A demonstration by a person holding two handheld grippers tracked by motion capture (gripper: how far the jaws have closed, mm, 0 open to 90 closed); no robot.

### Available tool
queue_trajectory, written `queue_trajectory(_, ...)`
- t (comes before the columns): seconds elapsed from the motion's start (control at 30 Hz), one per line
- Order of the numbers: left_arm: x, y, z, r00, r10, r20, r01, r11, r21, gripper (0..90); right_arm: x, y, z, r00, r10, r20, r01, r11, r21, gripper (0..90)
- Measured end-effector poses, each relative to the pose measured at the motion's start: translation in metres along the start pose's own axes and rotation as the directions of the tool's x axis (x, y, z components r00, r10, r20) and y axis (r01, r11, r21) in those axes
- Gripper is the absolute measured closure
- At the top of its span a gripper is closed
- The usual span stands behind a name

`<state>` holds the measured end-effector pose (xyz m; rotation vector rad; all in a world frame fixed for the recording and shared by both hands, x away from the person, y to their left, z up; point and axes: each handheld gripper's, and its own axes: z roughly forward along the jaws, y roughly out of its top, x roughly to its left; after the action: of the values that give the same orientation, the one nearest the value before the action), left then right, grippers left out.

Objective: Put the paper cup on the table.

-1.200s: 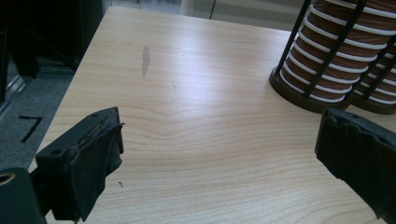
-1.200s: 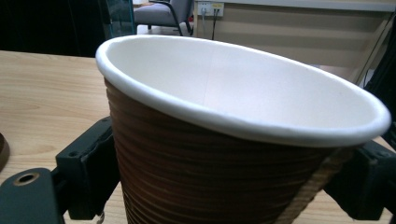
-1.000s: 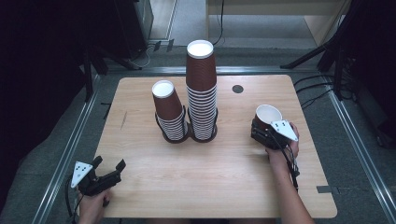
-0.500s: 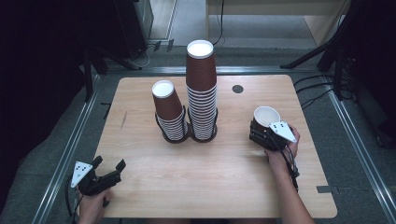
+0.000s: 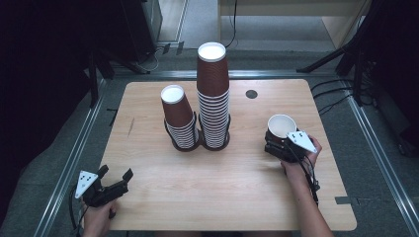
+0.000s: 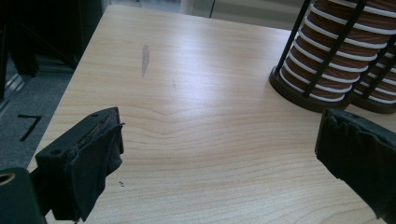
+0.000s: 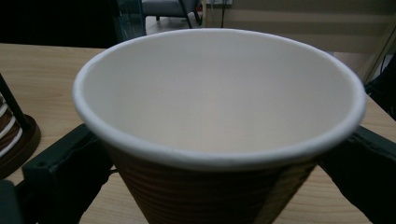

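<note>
The left gripper (image 5: 114,180) sits at the near left corner of the wooden table (image 5: 237,197), held in the person's left hand (image 5: 96,217); its jaws stand wide apart with nothing between them, and in the left gripper view the same gripper (image 6: 219,154) frames only bare tabletop (image 6: 196,140); ahead of it and off to its right stands the shorter stack of brown paper cups (image 5: 179,118) in a black wire holder (image 5: 184,144), whose round base and thin black rods (image 6: 322,60) show at the upper right of that view; a faint grey smudge (image 6: 144,58) marks the wood ahead of its left jaw; just beyond the short stack, touching or nearly touching it, rises the taller stack of cups (image 5: 213,94) in its own holder; further right, well apart from both stacks, a small dark round disc (image 5: 251,94) lies in the table's far part; the right gripper (image 5: 276,143), in the person's right hand (image 5: 299,165), is closed around a single brown paper cup (image 5: 281,127) with a white inside, held upright, mouth up, and low over the table; in the right gripper view the cup (image 7: 219,140) sits squarely between the two black jaws, which press its ribbed brown wall on either side; far to its left a holder's base (image 7: 18,144) edges in.
</note>
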<state>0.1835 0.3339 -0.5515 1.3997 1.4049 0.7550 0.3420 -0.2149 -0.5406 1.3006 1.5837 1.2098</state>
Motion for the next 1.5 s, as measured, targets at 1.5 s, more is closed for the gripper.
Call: queue_trajectory(1.5,-0.003,0.000,0.001,0.9998,0.016,-0.008,-0.016,0.9998,0.008,1.4,-0.042,-0.027,-0.094,0.9994,0.032,0.016,-0.031,0.999,-0.043,0.0)
